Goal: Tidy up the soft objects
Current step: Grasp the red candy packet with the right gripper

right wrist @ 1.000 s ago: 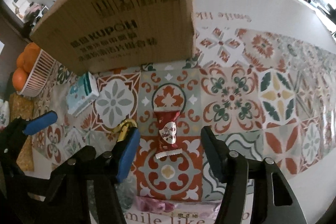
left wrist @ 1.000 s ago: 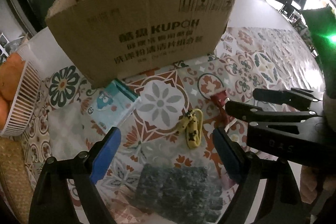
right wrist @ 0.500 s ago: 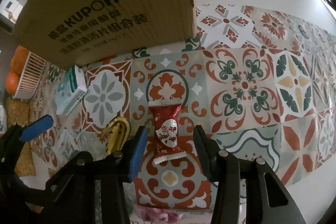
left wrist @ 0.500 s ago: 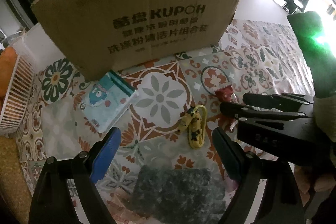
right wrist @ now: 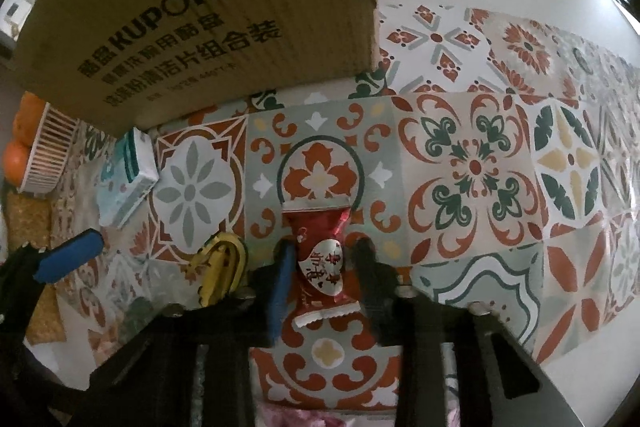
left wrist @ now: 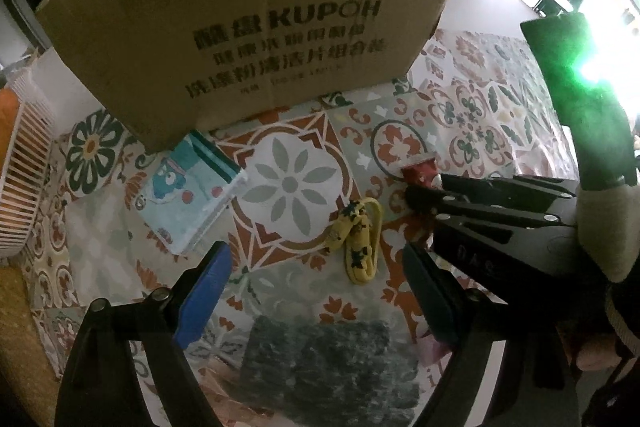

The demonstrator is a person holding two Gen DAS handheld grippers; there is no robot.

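A red snack packet (right wrist: 320,247) lies on the patterned tablecloth, and my right gripper (right wrist: 324,259) is shut on its middle, one pad against each side. From the left wrist view, the right gripper (left wrist: 416,193) reaches in from the right, with only the red packet's end (left wrist: 420,171) showing. My left gripper (left wrist: 314,261) stands open above the cloth and holds nothing. A yellow spotted fabric loop (left wrist: 360,241) lies below it, nearer the right finger. A dark grey-green scouring pad (left wrist: 328,363) lies close to the camera. A pale blue tissue pack (left wrist: 188,195) rests against the cardboard box (left wrist: 256,27).
The open cardboard box (right wrist: 200,7) stands at the back. A white basket (right wrist: 44,159) with oranges sits at the far left. A pink wrapper (right wrist: 304,419) peeks in at the bottom edge. The patterned cloth (right wrist: 480,167) stretches out to the right.
My right gripper's jaws have closed from wide apart onto the red packet, and it has sunk a little toward the table. The left gripper has stayed open and nearly still.
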